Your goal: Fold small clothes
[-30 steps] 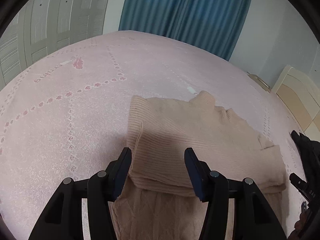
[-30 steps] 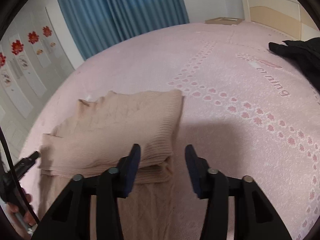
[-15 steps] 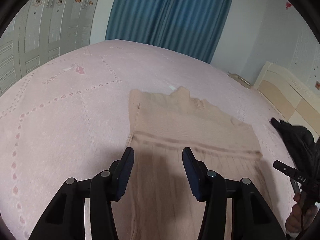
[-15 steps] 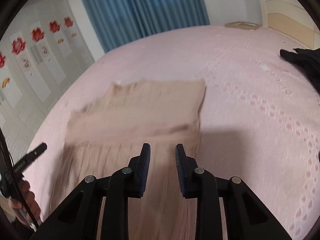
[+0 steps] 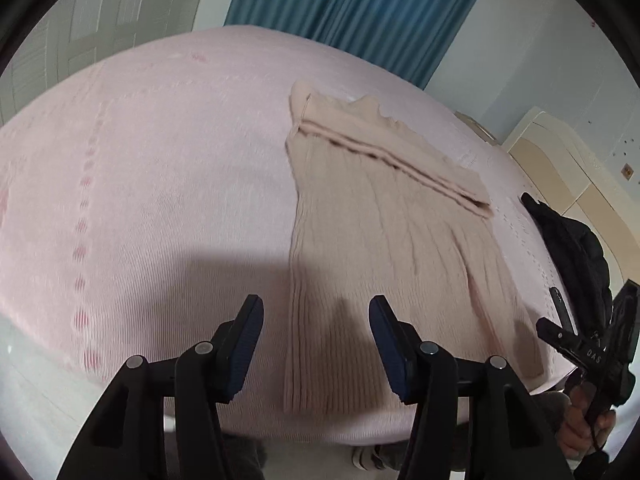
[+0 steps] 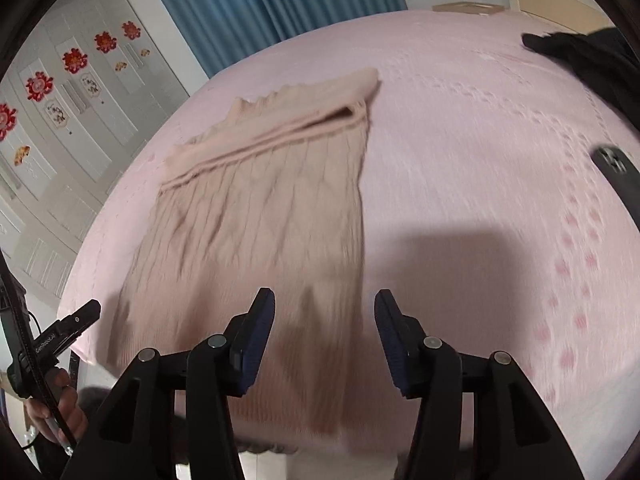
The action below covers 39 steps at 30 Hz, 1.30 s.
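Note:
A beige ribbed knit sweater [image 5: 380, 240] [image 6: 260, 220] lies flat on the pink bed [image 5: 160, 160] [image 6: 460, 160]. Its sleeves are folded across the chest, and its hem reaches the near edge. My left gripper [image 5: 316, 320] hovers above the hem's left corner. Its jaws are opening and the pads are not pressing on anything. My right gripper [image 6: 325, 308] hovers above the hem's right corner, its jaws also opening, with the knit lying beneath them and not pinched.
A black garment [image 5: 572, 248] [image 6: 592, 60] lies on the bed to the right of the sweater. A pale headboard [image 5: 560, 152] stands beyond it. Blue curtains [image 5: 340, 12] and white wardrobe doors [image 6: 60, 128] line the far walls. The bed's near edge runs just under both grippers.
Both grippers drew back from the folded sleeves toward the hem at the near bed edge. The right jaws narrowed, then spread again. The sweater stayed put.

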Available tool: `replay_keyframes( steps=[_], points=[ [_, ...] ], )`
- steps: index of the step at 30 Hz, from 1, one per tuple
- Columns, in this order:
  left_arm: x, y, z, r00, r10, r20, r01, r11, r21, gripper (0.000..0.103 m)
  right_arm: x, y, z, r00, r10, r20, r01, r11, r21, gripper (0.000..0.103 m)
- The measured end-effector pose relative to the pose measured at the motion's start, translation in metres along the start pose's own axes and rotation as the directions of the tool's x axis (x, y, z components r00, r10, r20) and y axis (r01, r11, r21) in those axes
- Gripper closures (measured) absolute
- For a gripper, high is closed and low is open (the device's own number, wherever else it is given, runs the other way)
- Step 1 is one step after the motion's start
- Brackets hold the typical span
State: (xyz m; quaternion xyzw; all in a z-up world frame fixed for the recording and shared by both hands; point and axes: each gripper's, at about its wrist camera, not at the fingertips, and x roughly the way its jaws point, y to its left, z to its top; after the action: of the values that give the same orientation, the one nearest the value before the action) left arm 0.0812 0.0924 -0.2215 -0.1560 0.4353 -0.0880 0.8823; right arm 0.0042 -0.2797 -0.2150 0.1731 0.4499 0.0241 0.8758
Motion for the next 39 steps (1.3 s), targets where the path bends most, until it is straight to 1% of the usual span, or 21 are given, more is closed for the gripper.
replay_keyframes(
  steps=[4,6,11,13,15,16,17,18,19,20,23,24,26,27,29,30,31,33,35,37,39],
  points=[
    [0.016,-0.008,-0.012,0.998,0.040,-0.048,-0.039,0.999,0.033,0.050,-0.001,0.004,-0.016,0.999,-0.044,0.003,0.044,0.999,-0.028,0.052],
    [0.021,-0.015,-0.011,0.997,0.069,-0.037,-0.066,0.995,0.068,0.051,0.002,0.008,-0.017,0.998,-0.059,-0.003,0.059,0.997,-0.047,0.052],
    [0.027,-0.022,-0.012,0.996,0.074,-0.053,-0.068,0.992,0.105,0.051,0.018,0.015,-0.017,0.996,-0.085,-0.031,0.082,0.993,-0.084,0.052],
    [0.030,-0.022,-0.010,0.995,0.081,-0.050,-0.075,0.992,0.103,0.059,0.021,0.019,-0.016,0.996,-0.086,-0.025,0.083,0.991,-0.102,0.052],
    [0.032,-0.022,-0.009,0.994,0.100,-0.038,-0.096,0.991,0.097,0.071,0.027,0.023,-0.015,0.997,-0.076,-0.031,0.072,0.991,-0.113,0.053],
    [0.034,-0.022,-0.007,0.994,0.101,-0.035,-0.098,0.991,0.094,0.076,0.031,0.026,-0.015,0.996,-0.081,-0.033,0.077,0.990,-0.117,0.056],
    [0.034,-0.020,-0.006,0.995,0.098,-0.033,-0.095,0.992,0.089,0.089,0.035,0.030,-0.015,0.995,-0.097,-0.026,0.092,0.987,-0.131,0.065],
    [0.035,-0.018,-0.004,0.996,0.085,-0.033,-0.082,0.994,0.077,0.094,0.037,0.034,-0.014,0.995,-0.095,-0.024,0.091,0.985,-0.147,0.074],
    [0.034,-0.017,-0.002,0.997,0.067,-0.032,-0.065,0.996,0.061,0.095,0.039,0.036,-0.012,0.997,-0.070,-0.033,0.064,0.986,-0.154,0.095],
    [0.031,-0.013,-0.001,0.999,0.050,-0.022,-0.049,0.998,0.040,0.096,0.039,0.036,-0.011,0.998,-0.047,-0.037,0.041,0.988,-0.148,0.096],
    [0.011,0.009,0.002,0.998,0.041,0.050,-0.039,0.999,-0.038,0.096,0.022,0.021,-0.008,0.998,-0.050,0.028,0.052,0.995,-0.083,0.099],
    [0.009,0.018,0.002,0.999,0.021,0.041,-0.018,0.997,-0.073,0.096,0.014,0.009,-0.006,0.998,-0.045,0.049,0.046,0.998,-0.032,0.099],
    [0.014,0.031,-0.001,1.000,-0.007,-0.002,0.007,0.992,-0.129,0.096,0.011,-0.011,-0.005,1.000,-0.005,0.022,0.004,0.999,0.051,0.099],
    [0.016,0.033,-0.001,1.000,-0.011,-0.010,0.010,0.992,-0.130,0.096,0.014,-0.014,-0.005,1.000,-0.003,0.004,0.003,0.998,0.059,0.099],
    [0.016,0.029,-0.002,1.000,-0.012,-0.018,0.010,0.994,-0.105,0.096,0.019,-0.007,-0.007,0.999,-0.036,-0.017,0.036,0.999,0.019,0.099],
    [0.017,0.028,-0.003,1.000,-0.011,-0.023,0.009,0.995,-0.103,0.093,0.021,-0.001,-0.008,0.998,-0.059,-0.020,0.058,0.998,-0.017,0.098],
    [0.016,0.029,-0.004,0.999,-0.015,-0.030,0.012,0.994,-0.107,0.092,0.021,0.003,-0.009,0.998,-0.059,-0.026,0.058,0.998,-0.030,0.096],
    [0.016,0.032,-0.004,0.997,-0.062,-0.047,0.055,0.990,-0.127,0.087,0.020,0.003,-0.010,0.998,-0.038,-0.041,0.037,0.999,-0.026,0.093],
    [0.017,0.038,-0.006,0.992,-0.110,-0.061,0.099,0.983,-0.157,0.084,0.016,-0.005,-0.013,0.999,0.006,-0.051,-0.006,1.000,0.009,0.088],
    [0.017,0.042,-0.007,0.989,-0.130,-0.066,0.116,0.978,-0.175,0.084,0.012,-0.011,-0.020,0.998,0.025,-0.053,-0.023,0.999,0.037,0.087],
    [0.020,0.044,-0.007,0.985,-0.159,-0.071,0.142,0.970,-0.195,0.079,0.010,-0.013,-0.023,0.998,0.038,-0.055,-0.035,0.998,0.055,0.086]
  ],
)
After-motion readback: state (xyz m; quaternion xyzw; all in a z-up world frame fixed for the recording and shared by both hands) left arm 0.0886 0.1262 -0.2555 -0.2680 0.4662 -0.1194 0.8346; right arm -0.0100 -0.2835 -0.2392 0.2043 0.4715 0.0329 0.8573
